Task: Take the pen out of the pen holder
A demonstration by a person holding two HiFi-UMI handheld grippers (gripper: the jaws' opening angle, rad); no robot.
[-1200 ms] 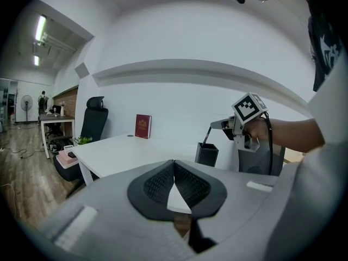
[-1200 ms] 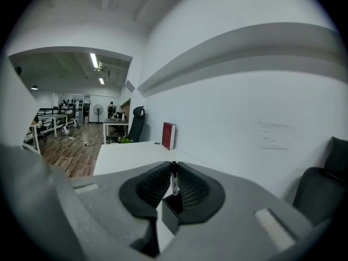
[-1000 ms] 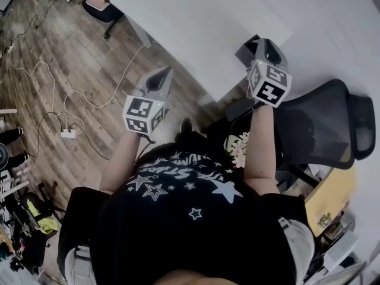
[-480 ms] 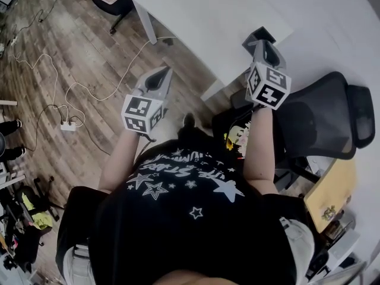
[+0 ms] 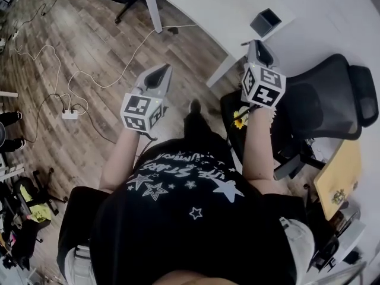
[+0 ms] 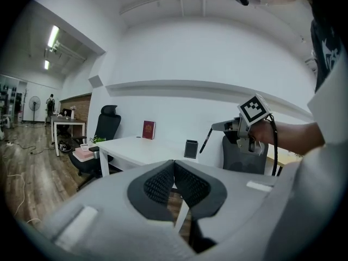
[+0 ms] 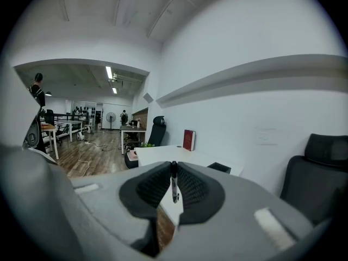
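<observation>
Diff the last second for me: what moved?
The person backed off from the table; the left tongs and right tongs came away with them, and the pen holder, earlier beside the right tongs, now stands clear ahead of them. No grab or release visible. Unchanged: right tongs shut on the pen, left shut and empty, holder on the table corner.

From above: a person holds the left gripper [image 5: 158, 76] over wood floor [image 5: 71, 40] at centre-left, the right gripper [image 5: 258, 47] just below a dark pen holder [image 5: 265, 22] on the white table [image 5: 202, 10], upper right.
</observation>
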